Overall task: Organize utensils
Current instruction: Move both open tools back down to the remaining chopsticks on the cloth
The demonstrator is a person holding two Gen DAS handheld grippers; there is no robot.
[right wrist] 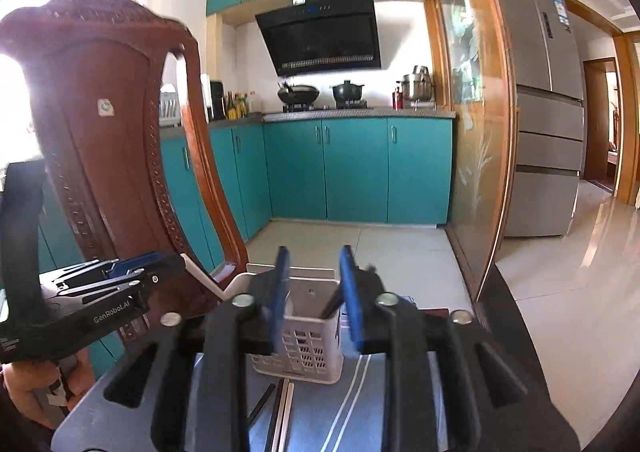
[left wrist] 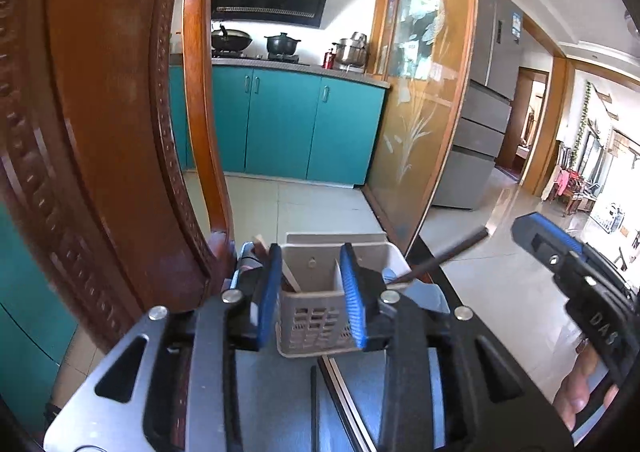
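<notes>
The utensil holder, a pale plastic basket with a wall down its middle, stood on the table just in front of both grippers. A light wooden stick leaned in its left part. In the right wrist view a dark chopstick stood in its right part.

In the left wrist view the left gripper had its blue fingers parted, one at each side of the holder, and nothing was between them. At 3 o'clock the right gripper came in from the edge. A long dark chopstick ran from near its tip down to the holder's right rim. I could not tell if the fingers pressed it there.

In the right wrist view the right gripper's blue fingers stood apart and blurry, with nothing clamped between them. The left gripper sat at 9 o'clock with a white stick poking out past its tip.

More chopsticks lay on the blue striped cloth at 6 o'clock. A carved wooden chair stood at 10 o'clock. Teal cabinets were at 12 o'clock.
</notes>
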